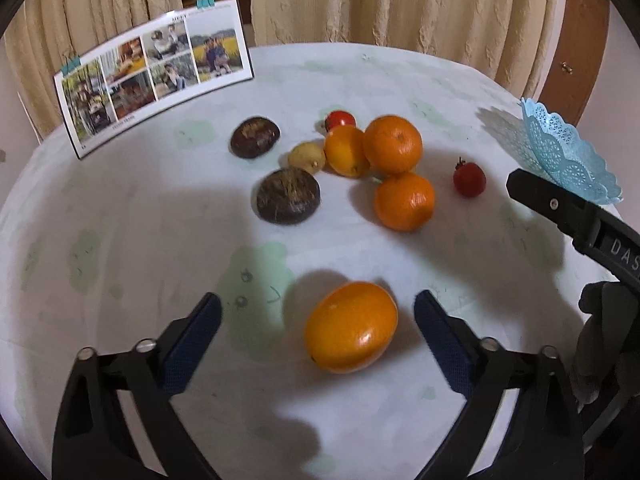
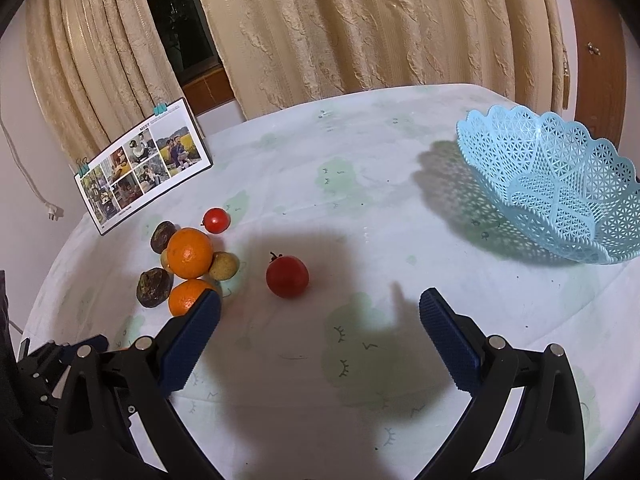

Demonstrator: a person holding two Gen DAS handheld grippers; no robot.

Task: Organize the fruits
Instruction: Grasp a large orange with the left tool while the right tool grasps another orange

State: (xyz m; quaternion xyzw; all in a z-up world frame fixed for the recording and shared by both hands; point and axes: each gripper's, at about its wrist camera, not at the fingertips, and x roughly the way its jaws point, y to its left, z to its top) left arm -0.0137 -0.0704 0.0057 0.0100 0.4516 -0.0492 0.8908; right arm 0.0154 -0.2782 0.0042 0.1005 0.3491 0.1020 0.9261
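1. The round bench [image 2: 400, 184] wears a pale cloth printed with faint green sleepy-eyed shapes; cream curtains [image 2: 360, 28] hang behind it.
2. A light-blue lace-pattern plastic basket [image 2: 560, 184] sits at the bench's right side, well apart from the fruit, with nothing visible inside it.
3. A photo card [image 1: 156, 80] stands at the far left, held by teal binder clips; it shows 6 pictures under a heading that reads "MEET" in the right wrist view. The smaller print is too blurred to read.
4. The left hand-held gripper [image 1: 318, 318] is released, its 2 blue-padded fingers spread wide on either side of a lone orange [image 1: 351, 327] lying on the cloth, neither pad touching it.
5. The right hand-held gripper [image 2: 320, 312] is likewise released and empty above bare cloth; seen from the left wrist camera, its body bears white letters "DAS", cut off by the frame edge.
6. Farther back, 3 more oranges [image 1: 394, 144] cluster together, touching a small yellow-green fruit [image 1: 307, 157].
7. 2 dark brown fruits [image 1: 288, 196] lie just left of that cluster.
8. 1 red tomato [image 2: 287, 276] sits alone between the cluster and the basket; another [image 1: 340, 120] sits behind the oranges.
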